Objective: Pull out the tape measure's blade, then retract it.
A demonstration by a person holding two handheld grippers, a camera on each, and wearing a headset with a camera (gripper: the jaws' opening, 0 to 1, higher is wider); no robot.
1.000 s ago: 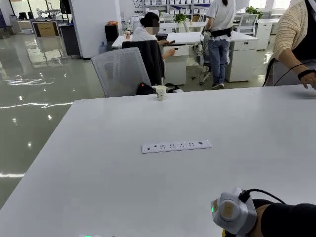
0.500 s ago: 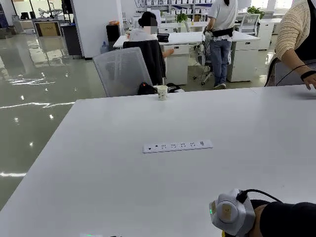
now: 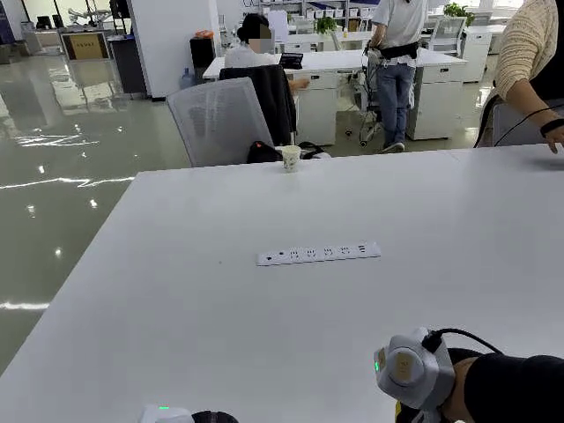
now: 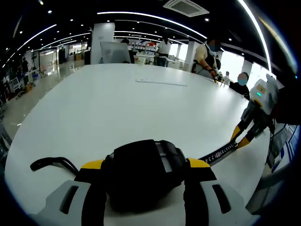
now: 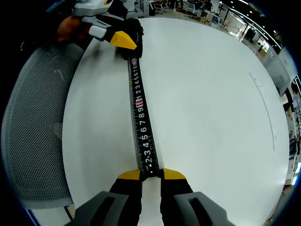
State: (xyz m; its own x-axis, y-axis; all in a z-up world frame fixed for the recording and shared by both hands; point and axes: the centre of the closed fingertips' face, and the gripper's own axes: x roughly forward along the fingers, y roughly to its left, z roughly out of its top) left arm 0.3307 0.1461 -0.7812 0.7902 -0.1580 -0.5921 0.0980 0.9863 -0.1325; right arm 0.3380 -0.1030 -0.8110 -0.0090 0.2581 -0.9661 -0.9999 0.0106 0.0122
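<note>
The tape measure's black case [image 4: 143,174] sits low over the white table [image 4: 108,108], with my left gripper [image 4: 146,165] shut on it between yellow-tipped jaws. Its dark numbered blade [image 4: 218,153] runs out to the right as far as my right gripper [image 4: 242,139]. In the right gripper view the blade [image 5: 141,113] lies stretched along the table from my right gripper [image 5: 151,175], which is shut on its end, up to the case [image 5: 134,30] in my left gripper [image 5: 123,41].
A white power strip [image 3: 317,254] lies mid-table and a paper cup [image 3: 291,158] stands at the far edge. A grey mesh chair [image 5: 33,132] is beside the near edge. Another person's hand [image 3: 555,141] rests at the far right. People work at desks behind.
The head camera has tipped down slightly, so the top of a gripper now shows at the bottom left edge. The gripper at bottom right has barely moved.
</note>
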